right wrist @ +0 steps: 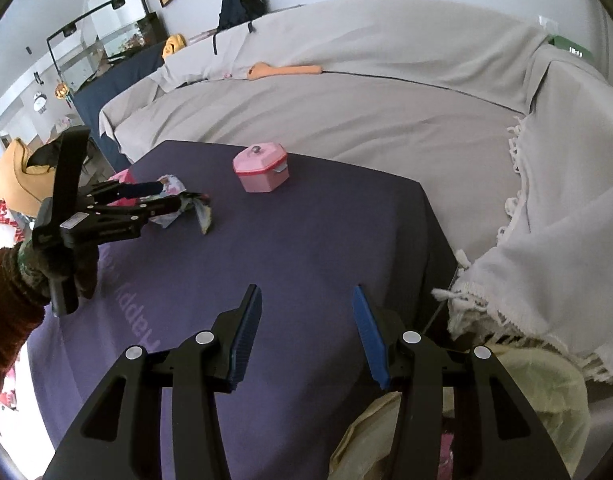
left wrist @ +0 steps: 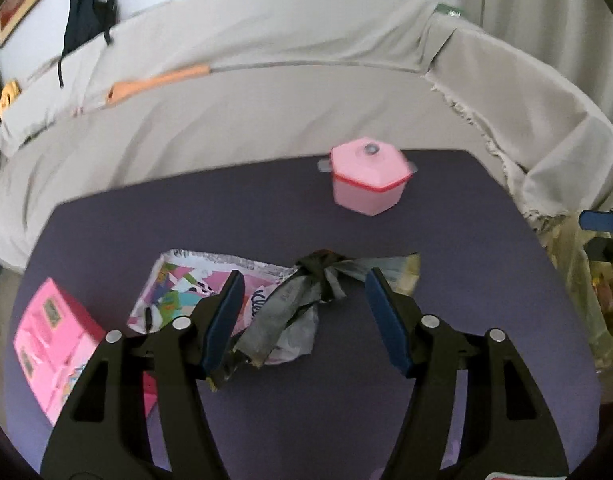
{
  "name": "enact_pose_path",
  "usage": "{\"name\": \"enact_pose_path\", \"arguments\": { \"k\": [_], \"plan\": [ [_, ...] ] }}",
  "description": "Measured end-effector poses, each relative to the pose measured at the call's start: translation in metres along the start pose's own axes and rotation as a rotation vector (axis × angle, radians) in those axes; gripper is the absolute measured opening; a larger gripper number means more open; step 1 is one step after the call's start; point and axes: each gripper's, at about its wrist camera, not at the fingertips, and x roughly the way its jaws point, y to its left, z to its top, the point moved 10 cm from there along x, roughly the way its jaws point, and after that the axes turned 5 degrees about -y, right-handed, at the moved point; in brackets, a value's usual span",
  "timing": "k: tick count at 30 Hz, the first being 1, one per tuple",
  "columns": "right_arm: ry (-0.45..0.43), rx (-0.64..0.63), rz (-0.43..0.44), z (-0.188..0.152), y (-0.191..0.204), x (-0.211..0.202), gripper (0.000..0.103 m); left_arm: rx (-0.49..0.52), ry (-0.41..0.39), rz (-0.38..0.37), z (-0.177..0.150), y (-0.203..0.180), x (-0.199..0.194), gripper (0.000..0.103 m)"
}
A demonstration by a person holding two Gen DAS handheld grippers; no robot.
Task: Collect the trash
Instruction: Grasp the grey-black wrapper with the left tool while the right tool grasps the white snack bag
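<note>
A crumpled grey and black foil wrapper [left wrist: 294,304] lies on the purple tablecloth [left wrist: 306,208], partly over a flattened colourful snack bag [left wrist: 186,288]. My left gripper [left wrist: 304,276] is open, its fingers on either side of the wrapper just above it. The right wrist view shows the same wrapper [right wrist: 198,206] at the tip of the left gripper [right wrist: 156,196]. My right gripper [right wrist: 308,296] is open and empty above the table's near right part. A translucent yellowish trash bag [right wrist: 546,396] hangs by the table's right edge, below my right gripper.
A pink lidded pot [left wrist: 368,176] stands at the table's far side. A pink box [left wrist: 52,344] lies at the table's left edge. A sofa under a beige cover [right wrist: 366,92] wraps around the far and right sides.
</note>
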Motion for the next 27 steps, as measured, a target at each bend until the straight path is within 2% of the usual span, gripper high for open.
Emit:
{"name": "enact_pose_path", "arguments": {
  "k": [1,3,4,5,10,14,19,21,25,27],
  "plan": [
    [0.003,-0.003,-0.001,0.002,0.0,0.002,0.045,0.0,0.013,-0.018,-0.003,-0.002,0.003,0.052],
    [0.009,-0.016,-0.005,0.008,0.001,0.009,0.045,0.001,0.032,-0.006,-0.01,-0.002,0.006,0.028],
    [0.012,-0.021,-0.006,0.011,0.003,0.014,0.045,-0.024,0.04,0.006,-0.014,0.0,0.002,0.025],
    [0.015,-0.022,-0.004,0.013,0.006,0.018,0.045,-0.059,0.035,0.0,-0.016,0.001,-0.005,0.009],
    [0.029,-0.034,0.053,0.024,0.035,0.04,0.045,-0.22,-0.024,-0.027,-0.03,0.011,-0.068,0.01],
    [0.045,-0.121,0.117,0.032,0.084,0.066,0.045,-0.287,-0.007,0.048,-0.064,0.037,-0.103,0.01],
    [0.053,-0.192,0.226,0.043,0.145,0.095,0.045,-0.368,0.018,0.165,-0.106,0.081,-0.124,0.01],
    [0.062,-0.227,0.255,0.048,0.167,0.112,0.045,-0.401,0.023,0.168,-0.115,0.092,-0.125,0.01],
    [0.102,-0.219,0.237,0.059,0.182,0.152,0.045,-0.437,0.028,0.173,-0.13,0.105,-0.131,0.01],
    [0.118,-0.185,0.246,0.064,0.185,0.167,0.053,-0.444,0.026,0.172,-0.134,0.108,-0.133,0.01]
  ]
}}
